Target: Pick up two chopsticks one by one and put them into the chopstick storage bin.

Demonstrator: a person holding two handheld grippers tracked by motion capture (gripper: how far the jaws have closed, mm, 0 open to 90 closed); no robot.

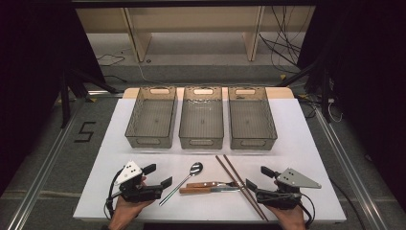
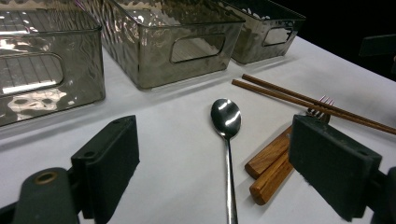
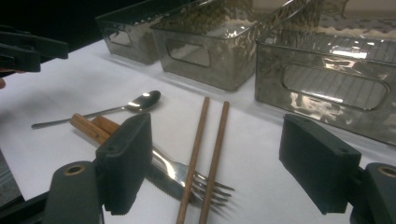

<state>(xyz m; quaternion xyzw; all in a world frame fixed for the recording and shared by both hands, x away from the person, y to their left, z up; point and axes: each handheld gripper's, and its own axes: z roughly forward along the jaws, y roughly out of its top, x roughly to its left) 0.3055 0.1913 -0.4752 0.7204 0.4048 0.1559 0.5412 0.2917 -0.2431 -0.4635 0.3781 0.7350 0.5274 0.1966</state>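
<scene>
High view counts three smoky clear bins in a row at twelve o'clock on the white table (image 1: 297, 139): the left bin (image 1: 151, 117), the middle bin (image 1: 201, 117) and the right bin (image 1: 252, 118). Toward six o'clock lies the cutlery: one spoon (image 1: 184, 179), two chopsticks (image 1: 239, 184), one fork (image 1: 210, 183) and one knife (image 1: 210, 189), both with wooden handles. The spoon runs from its bowl at one o'clock to its handle tip at seven. The chopsticks cross over the fork and knife.

Two grippers rest near the front edge. The left gripper (image 1: 158, 175) sits at nine o'clock of the spoon, jaws wide with nothing between them. The right gripper (image 1: 261, 178) sits at three o'clock of the chopsticks, jaws also wide and empty.

Left gripper view brings out the spoon's bowl (image 2: 226, 117) and the two wooden handle ends (image 2: 268, 168) side by side. Right gripper view adds the fork's tines (image 3: 210, 186) under the chopsticks and the knife's serrated edge (image 3: 163, 184).
</scene>
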